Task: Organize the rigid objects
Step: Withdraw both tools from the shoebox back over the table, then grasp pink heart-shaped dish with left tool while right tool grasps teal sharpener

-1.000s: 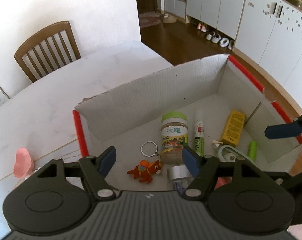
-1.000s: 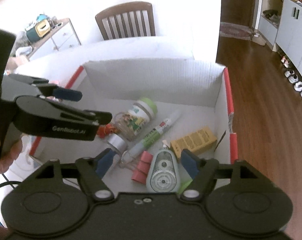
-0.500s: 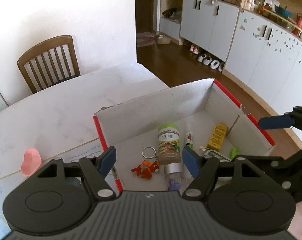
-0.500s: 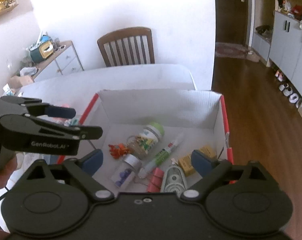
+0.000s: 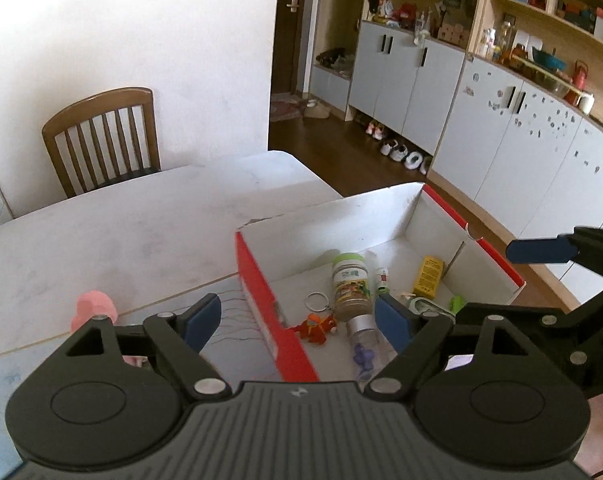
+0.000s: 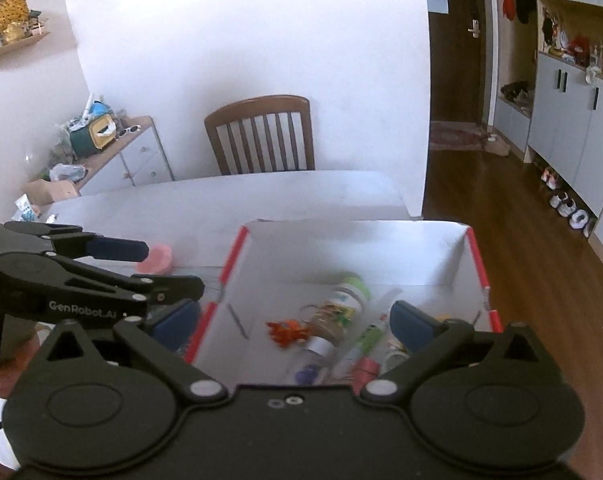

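White cardboard box [image 5: 325, 216] with red outer sides sits on the pale table [image 5: 121, 232], lower centre-right of the left wrist view. All the task's items lie on its floor, toward the lower middle of the frame:
- green-lidded jar [image 5: 351, 280] on its side, lid toward the far wall
- small clear bottle with silver cap [image 5: 361, 336] just below the jar
- orange toy figure [image 5: 315, 326] with a key ring [image 5: 315, 302] just above it, left of the jar
- white and green marker [image 5: 382, 280] right of the jar
- yellow carton [image 5: 428, 277] near the right wall
- a tape dispenser (partly hidden behind a blue pad), lower right of the box

Left gripper [image 5: 297, 320]: jaws have just been opening and stand apart, with nothing between the pads; it hangs over the near left edge of the box.

Right gripper [image 6: 295, 320]: jaws have just been opening and stand wide apart, empty, over the box's near edge. In the right wrist view the box contents are blurred.

Outside the box, a pink object [image 5: 93, 312] lies on the table at lower left. A wooden chair [image 5: 101, 140] stands at the table's far side, upper left.
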Demonstrator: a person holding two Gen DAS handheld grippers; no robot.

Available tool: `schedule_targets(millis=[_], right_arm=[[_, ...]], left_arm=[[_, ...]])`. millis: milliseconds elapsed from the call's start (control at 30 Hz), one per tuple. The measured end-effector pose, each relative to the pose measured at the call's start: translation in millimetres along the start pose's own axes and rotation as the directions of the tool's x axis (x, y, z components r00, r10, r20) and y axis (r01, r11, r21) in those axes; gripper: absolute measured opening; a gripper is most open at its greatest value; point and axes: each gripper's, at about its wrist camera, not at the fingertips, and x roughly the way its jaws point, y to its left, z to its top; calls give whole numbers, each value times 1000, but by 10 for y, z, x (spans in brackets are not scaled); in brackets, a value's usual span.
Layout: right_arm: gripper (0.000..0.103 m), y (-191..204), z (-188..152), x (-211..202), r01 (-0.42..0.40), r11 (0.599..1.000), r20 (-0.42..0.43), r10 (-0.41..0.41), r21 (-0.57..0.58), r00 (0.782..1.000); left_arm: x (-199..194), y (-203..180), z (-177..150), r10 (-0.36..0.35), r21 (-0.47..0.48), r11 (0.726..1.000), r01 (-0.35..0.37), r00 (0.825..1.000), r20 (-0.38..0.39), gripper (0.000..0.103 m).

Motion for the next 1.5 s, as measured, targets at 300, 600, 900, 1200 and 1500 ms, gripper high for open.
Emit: schedule_targets(millis=[300, 600, 900, 1200, 1500], right_arm=[[103, 473, -4, 69, -11, 1000, 7, 11, 3, 1000], [103, 964, -9, 246, -26, 999, -13, 26, -19, 1000], [103, 1352, 39, 633, -22, 999, -57, 19, -44, 998], [103, 1631, 67, 1097, -4, 995, -110, -7, -97, 994], [101, 1755, 74, 1637, 31, 988, -161, -56, -152, 985]], left_arm=[[-220, 568, -158, -25, -76, 997, 26, 1000, 13, 98], [-311, 1140, -310, 2, -117, 993, 4, 999, 46, 98], [-173, 1736, -442, -13, -200, 980, 18, 1000, 24, 98], [128, 2122, -522, 16, -236, 972, -14, 1000, 6, 98], [638, 2364, -549, 24, -272, 961, -40, 998, -63, 98]])
